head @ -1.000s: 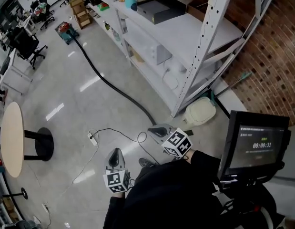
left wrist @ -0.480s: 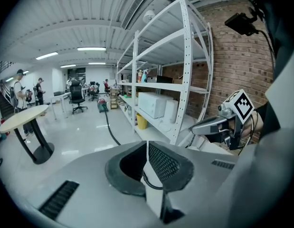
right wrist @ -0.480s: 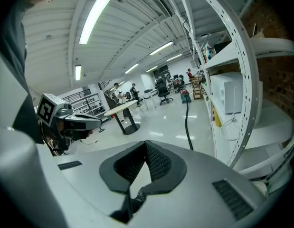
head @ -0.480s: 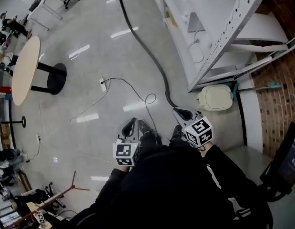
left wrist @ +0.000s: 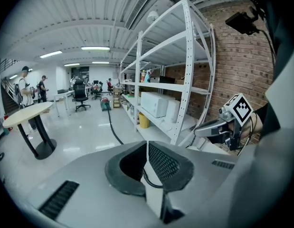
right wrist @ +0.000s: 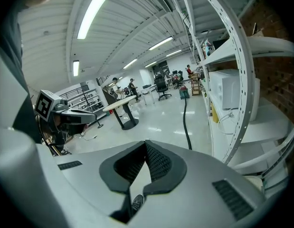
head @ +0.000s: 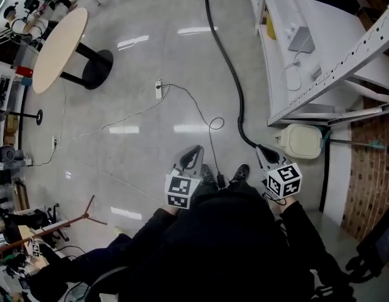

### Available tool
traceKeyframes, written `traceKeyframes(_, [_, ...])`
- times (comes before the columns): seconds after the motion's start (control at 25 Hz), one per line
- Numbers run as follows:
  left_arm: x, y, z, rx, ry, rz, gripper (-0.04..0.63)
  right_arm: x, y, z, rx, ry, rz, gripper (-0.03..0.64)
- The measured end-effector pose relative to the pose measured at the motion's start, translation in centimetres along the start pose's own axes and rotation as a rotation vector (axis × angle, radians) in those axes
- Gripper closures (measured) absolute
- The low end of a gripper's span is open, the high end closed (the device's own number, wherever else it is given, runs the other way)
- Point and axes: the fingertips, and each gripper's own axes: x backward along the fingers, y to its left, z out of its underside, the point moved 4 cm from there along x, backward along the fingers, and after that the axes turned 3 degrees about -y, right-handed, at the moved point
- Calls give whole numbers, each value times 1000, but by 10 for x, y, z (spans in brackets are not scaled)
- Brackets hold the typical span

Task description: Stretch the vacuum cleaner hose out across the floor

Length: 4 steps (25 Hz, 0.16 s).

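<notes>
Head view, upper left: round desk [head: 59,46] on a black foot, bare top. Centre-left on the floor [head: 137,143]: white power strip [head: 159,88], with a thin cable [head: 200,113] running off it and looping toward my feet. Lower centre: left hand-held gripper [head: 194,151] points up-frame. In its own view the pads are pressed together with nothing pinched. My shoes [head: 240,171] are just right of it, between the two tools.

Vacuum cleaner hose [head: 230,74], black, comes down from the top centre edge, curves right and ends at lower centre-right, right by the tip of the right hand-held gripper [head: 262,150]. I can't tell from above whether they touch. The right gripper view shows its jaws together and empty. There the hose passes to the right of the jaws and runs along the floor to the vacuum cleaner [right wrist: 184,94], far down the room.

Right of that gripper is a cream lidded container [head: 304,140] on the floor. Above it is a white shelf rack [head: 320,74] filling the upper right. Brick wall [head: 370,162] along the right edge.
</notes>
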Motion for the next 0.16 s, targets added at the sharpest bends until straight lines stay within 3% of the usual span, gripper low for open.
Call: traceKeyframes(0.16, [7,34,11,20,-7,-3,568,-21,19,9,-17,23,26,604])
